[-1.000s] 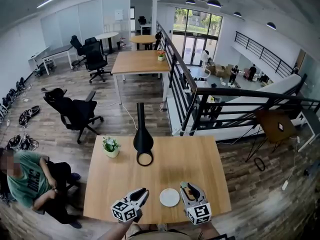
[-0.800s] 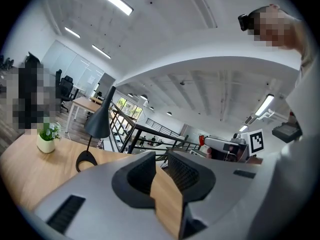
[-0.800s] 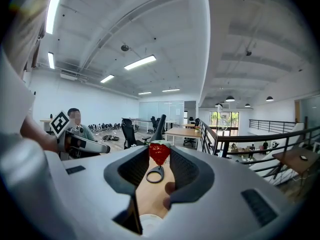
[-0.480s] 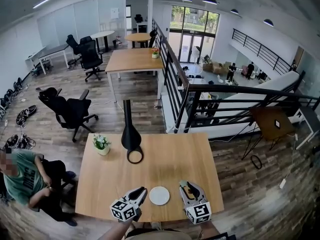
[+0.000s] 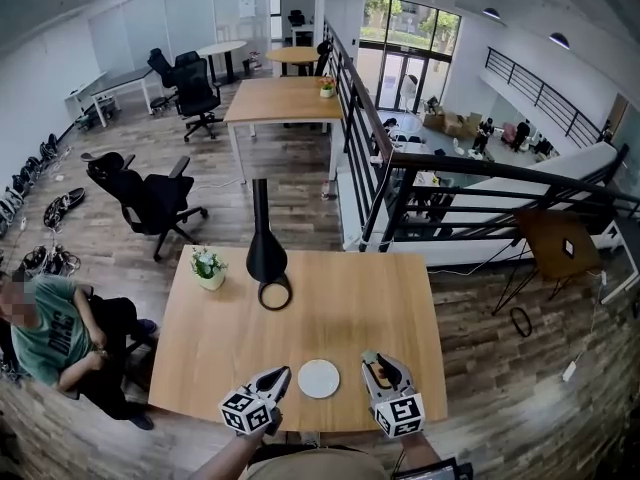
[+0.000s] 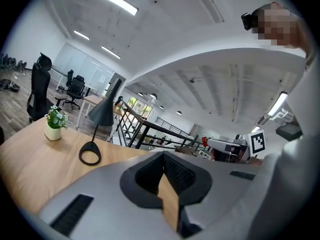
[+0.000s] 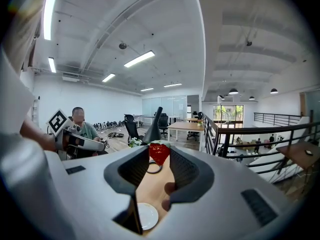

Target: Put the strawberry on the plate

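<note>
A red strawberry (image 7: 159,152) sits pinched between the tips of my right gripper (image 7: 160,156), which is shut on it. In the head view that right gripper (image 5: 379,362) hovers over the table's front edge, just right of the small white plate (image 5: 319,378). Through the right gripper's jaws the plate (image 7: 146,215) shows below and to the left of the berry. My left gripper (image 5: 279,374) is just left of the plate. Its jaws meet at the tips (image 6: 163,155) with nothing between them.
On the wooden table (image 5: 380,308) a black cone lamp (image 5: 266,256) with a ring base stands at the back, next to a small potted plant (image 5: 209,267). A seated person (image 5: 45,340) is left of the table. A black railing (image 5: 400,198) runs behind.
Both grippers have drifted a little and sunk slightly toward the table, still flanking the plate. The strawberry stays in the right gripper. The head view has shifted.
</note>
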A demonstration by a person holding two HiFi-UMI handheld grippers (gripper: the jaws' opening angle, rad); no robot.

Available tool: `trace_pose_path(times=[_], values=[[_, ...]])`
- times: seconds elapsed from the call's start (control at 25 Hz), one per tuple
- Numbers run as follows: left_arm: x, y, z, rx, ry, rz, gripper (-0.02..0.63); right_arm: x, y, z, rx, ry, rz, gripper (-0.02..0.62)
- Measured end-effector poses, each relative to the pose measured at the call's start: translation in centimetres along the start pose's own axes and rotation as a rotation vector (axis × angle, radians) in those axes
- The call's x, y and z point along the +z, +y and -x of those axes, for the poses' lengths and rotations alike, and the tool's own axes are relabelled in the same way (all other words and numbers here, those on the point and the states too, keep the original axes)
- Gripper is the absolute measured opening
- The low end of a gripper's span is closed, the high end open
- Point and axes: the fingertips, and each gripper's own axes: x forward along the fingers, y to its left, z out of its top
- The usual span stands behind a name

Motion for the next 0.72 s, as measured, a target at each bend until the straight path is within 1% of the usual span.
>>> trace_pose_path(times=[0.36, 0.72], values=[[-0.8, 1.9, 1.1, 0.054, 0.041, -0.006, 0.005, -3.1, 0.7, -2.5, 0.049, 0.066, -0.037, 0.135], [-2.2, 3.7, 3.2, 0.100, 0.070, 0.007, 0.003, -8.7, 2.9, -5.5, 0.126, 0.199, -0.046, 0.135]])
